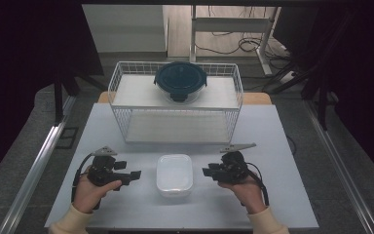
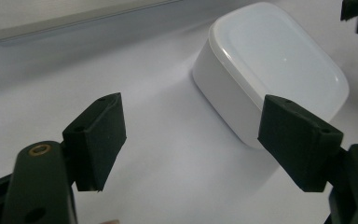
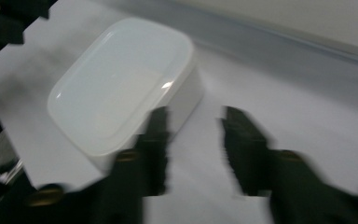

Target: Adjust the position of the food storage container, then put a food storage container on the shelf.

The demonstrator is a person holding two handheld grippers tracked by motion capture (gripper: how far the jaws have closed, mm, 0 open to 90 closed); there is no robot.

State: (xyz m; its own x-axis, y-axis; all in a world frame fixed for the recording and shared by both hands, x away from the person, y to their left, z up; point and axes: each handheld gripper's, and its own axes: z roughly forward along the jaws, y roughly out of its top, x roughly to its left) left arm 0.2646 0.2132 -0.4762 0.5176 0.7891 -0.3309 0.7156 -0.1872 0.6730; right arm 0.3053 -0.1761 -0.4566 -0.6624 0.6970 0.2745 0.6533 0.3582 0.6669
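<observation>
A white rectangular container with a white lid [image 1: 174, 174] lies on the table between my two grippers. My left gripper [image 1: 135, 174] sits just to its left, held in a hand, tips pointing at the box. In the left gripper view the container [image 2: 270, 65] lies ahead to the right, and the left gripper [image 2: 198, 140] is wide open with nothing between its pads. My right gripper [image 1: 206, 171] sits just right of the box. In the blurred right gripper view the container [image 3: 121, 88] lies ahead to the left, and the right gripper [image 3: 196, 135] is open on a narrower gap, holding nothing.
A white wire basket rack [image 1: 175, 105] stands at the back of the white table [image 1: 272, 195]. On its upper shelf rests a round glass container with a dark lid [image 1: 180, 80]. A table frame and cables lie on the floor beyond.
</observation>
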